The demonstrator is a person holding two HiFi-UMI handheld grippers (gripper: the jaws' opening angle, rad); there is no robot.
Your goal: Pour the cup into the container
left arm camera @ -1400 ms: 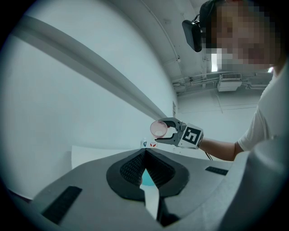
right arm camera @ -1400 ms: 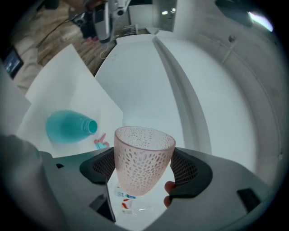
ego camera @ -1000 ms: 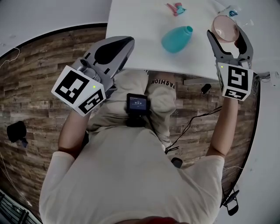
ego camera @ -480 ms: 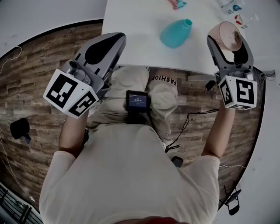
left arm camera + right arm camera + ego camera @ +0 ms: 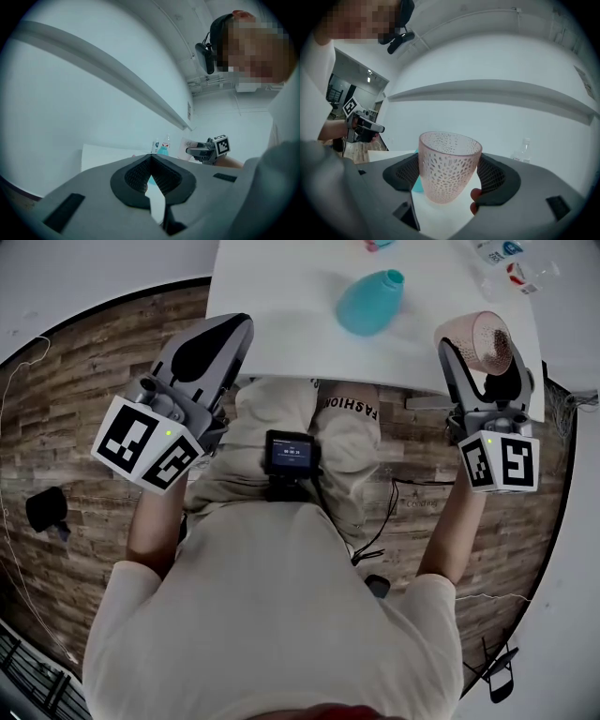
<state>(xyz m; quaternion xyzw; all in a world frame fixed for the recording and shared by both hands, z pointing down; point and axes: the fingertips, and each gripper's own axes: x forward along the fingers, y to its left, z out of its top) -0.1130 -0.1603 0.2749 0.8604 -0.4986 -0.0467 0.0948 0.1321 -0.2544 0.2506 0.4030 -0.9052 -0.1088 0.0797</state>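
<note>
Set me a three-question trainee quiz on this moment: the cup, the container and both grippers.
1. True or false: the right gripper grips the pink cup.
2. The teal container is: A) on the white table; B) between the right gripper's jaws; C) inside the pink cup.
3. Fill in: the left gripper has its jaws ____, with nothing between them.
Key: 1 true; 2 A; 3 together.
</note>
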